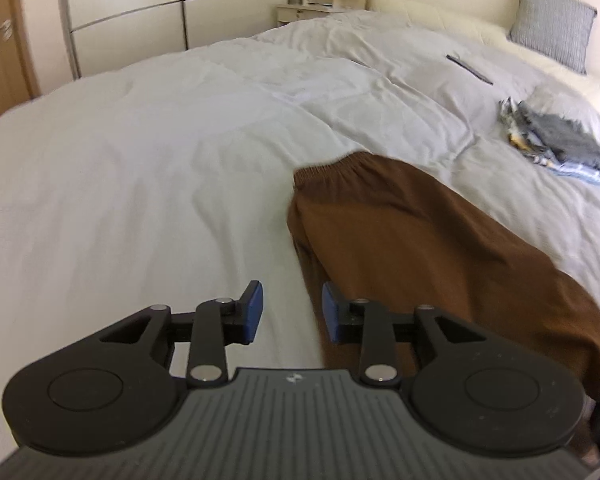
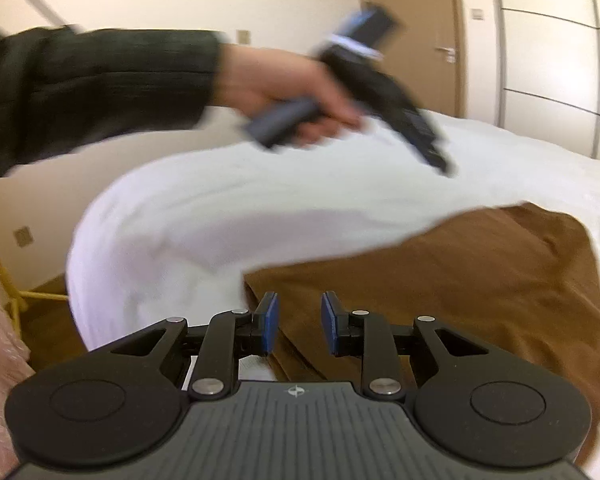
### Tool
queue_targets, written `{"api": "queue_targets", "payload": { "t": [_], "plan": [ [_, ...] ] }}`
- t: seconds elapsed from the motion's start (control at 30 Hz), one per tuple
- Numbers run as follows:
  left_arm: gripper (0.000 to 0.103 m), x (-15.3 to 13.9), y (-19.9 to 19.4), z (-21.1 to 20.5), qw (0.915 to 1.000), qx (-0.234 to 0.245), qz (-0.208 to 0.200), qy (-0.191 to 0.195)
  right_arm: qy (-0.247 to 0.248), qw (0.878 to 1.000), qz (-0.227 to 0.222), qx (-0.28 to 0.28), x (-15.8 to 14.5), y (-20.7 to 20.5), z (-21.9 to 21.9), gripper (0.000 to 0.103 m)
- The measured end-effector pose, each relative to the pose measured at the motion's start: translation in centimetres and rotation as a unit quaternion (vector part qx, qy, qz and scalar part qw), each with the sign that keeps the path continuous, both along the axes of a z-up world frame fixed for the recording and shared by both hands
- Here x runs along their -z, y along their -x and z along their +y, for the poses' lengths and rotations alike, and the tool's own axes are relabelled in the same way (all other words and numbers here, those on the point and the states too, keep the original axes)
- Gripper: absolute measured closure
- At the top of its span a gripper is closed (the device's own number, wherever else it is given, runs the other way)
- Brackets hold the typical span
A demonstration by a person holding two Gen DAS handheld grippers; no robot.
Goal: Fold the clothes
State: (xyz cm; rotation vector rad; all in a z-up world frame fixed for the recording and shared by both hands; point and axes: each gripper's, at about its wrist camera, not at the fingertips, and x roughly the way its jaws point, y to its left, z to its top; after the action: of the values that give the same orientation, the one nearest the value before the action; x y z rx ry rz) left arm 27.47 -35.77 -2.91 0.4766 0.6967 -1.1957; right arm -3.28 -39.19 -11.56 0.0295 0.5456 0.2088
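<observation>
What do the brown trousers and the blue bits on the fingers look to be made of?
The brown trousers look like soft matte woven or knit cloth, perhaps cotton: they drape, wrinkle, and have a gathered elastic waistband. The blue pads on the fingers look like smooth rubber or soft plastic, with a slight sheen; which one cannot be told. They sit on black arms, likely hard plastic.

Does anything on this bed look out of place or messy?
Mostly tidy. A thin dark object lies alone on the duvet near the pillows; I cannot tell what it is. The brown garment lies flat, its lower end draping over the bed's edge.
</observation>
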Motion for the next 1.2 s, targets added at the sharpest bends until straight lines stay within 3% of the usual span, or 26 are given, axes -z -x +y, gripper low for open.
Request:
{"api": "queue_targets", "payload": {
  "t": [0.17, 0.3, 0.37, 0.63, 0.73, 0.83, 1.03, 1.2],
  "plan": [
    [0.076, 1.3, 3.8, 4.3, 0.9997, -0.016, 0.019, -0.006, 0.030, 0.999, 0.004, 0.040, -0.3, 3.3, 0.1, 0.075],
    [0.071, 2.4, 7.1, 6.7, 0.9992, -0.021, 0.034, -0.010, 0.045, 0.997, -0.002, 0.062, -0.6, 5.4, -0.5, 0.063],
    [0.067, 3.0, 8.5, 7.9, 0.9988, -0.022, 0.044, -0.006, 0.055, 0.996, 0.001, 0.073, -0.2, 5.7, -0.9, 0.062],
    [0.066, 5.4, 11.1, 9.5, 0.9977, -0.042, 0.044, -0.030, 0.067, 0.992, 0.038, 0.100, 0.7, 7.2, -2.5, 0.055],
    [0.070, 5.7, 11.4, 9.6, 0.9974, -0.047, 0.043, -0.032, 0.054, 0.992, 0.045, 0.108, 0.8, 7.2, -3.0, 0.052],
    [0.099, 5.9, 11.6, 9.8, 0.9974, -0.046, 0.047, -0.029, 0.045, 0.991, 0.048, 0.112, 1.0, 7.3, -3.1, 0.050],
    [0.103, 4.8, 11.7, 10.2, 0.9979, -0.045, 0.045, -0.011, 0.052, 0.990, 0.049, 0.125, 1.5, 7.9, -3.4, 0.047],
    [0.103, 2.7, 10.4, 10.9, 0.9954, -0.061, 0.068, 0.031, 0.079, 0.983, 0.045, 0.157, 2.1, 9.1, -4.0, 0.047]
  ]
}}
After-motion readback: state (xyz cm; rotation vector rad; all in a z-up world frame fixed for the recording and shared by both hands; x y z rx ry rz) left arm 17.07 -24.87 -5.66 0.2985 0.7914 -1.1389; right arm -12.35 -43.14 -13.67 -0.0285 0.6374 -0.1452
